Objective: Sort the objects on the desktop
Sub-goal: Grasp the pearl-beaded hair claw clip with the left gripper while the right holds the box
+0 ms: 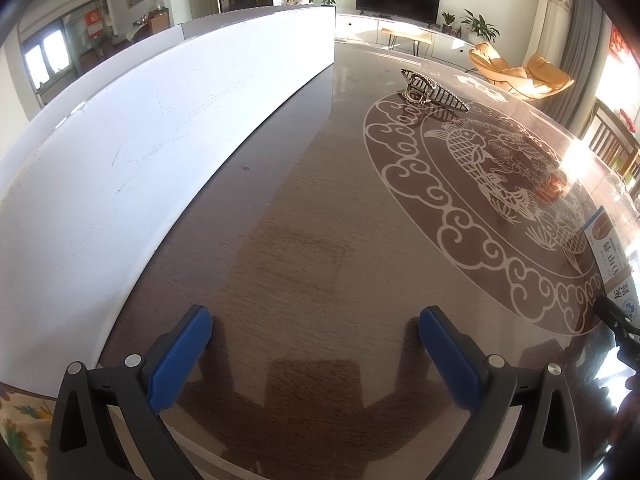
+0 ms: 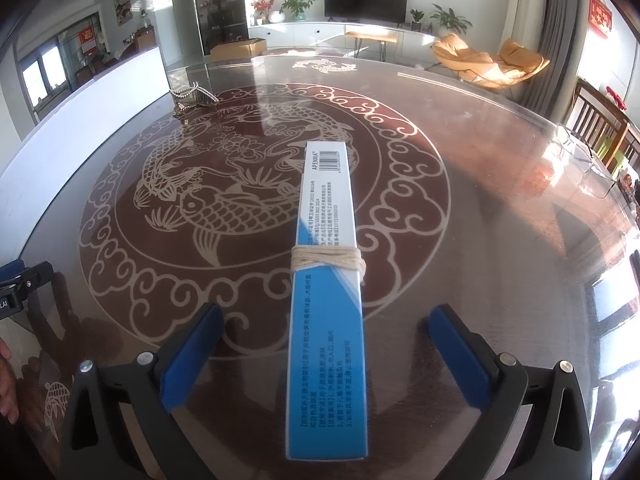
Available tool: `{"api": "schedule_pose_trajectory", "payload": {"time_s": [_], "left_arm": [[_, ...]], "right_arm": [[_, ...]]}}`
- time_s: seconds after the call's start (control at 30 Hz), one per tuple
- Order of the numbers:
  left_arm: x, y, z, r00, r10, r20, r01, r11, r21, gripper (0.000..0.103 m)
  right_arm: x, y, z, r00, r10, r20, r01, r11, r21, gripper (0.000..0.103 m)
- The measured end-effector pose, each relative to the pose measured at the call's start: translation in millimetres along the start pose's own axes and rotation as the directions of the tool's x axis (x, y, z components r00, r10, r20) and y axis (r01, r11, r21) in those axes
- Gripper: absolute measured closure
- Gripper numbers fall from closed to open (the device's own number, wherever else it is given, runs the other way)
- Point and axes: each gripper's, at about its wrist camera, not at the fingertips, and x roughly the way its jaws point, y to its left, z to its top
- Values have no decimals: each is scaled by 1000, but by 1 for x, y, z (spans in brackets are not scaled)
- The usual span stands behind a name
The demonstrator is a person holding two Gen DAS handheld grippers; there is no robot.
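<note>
On the left, the left gripper (image 1: 314, 354) stands wide and empty over bare table (image 1: 280, 220), beside a white board (image 1: 140, 140); a hair claw (image 1: 434, 90) lies well ahead of it, near the board's far end. To the right, the right gripper (image 2: 326, 354) is also wide, its pads clear of the blue-and-white box (image 2: 326, 280), which lies flat on the table between the jaws, tied with string (image 2: 328, 264). The box looks just set down, so that step seems finished. Next, I judge, a gripper must travel to the claw and close on its narrow, slippery body.
</note>
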Motion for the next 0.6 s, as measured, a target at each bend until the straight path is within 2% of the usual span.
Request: {"api": "schedule_pose_trajectory", "payload": {"time_s": [0.2, 0.3, 0.43, 0.6], "left_arm": [[13, -30, 21, 999, -18, -34, 19, 999, 29, 0], [24, -44, 39, 999, -7, -40, 8, 1000, 12, 0], [46, -71, 72, 998, 10, -56, -11, 1000, -16, 0], [75, -120, 120, 993, 5, -115, -6, 1000, -6, 0]], "right_arm": [[0, 1, -1, 1000, 0, 0, 0, 1000, -1, 0], [0, 1, -1, 1000, 0, 0, 0, 1000, -1, 0], [0, 1, -1, 1000, 0, 0, 0, 1000, -1, 0], [0, 1, -1, 1000, 0, 0, 0, 1000, 0, 0]]}}
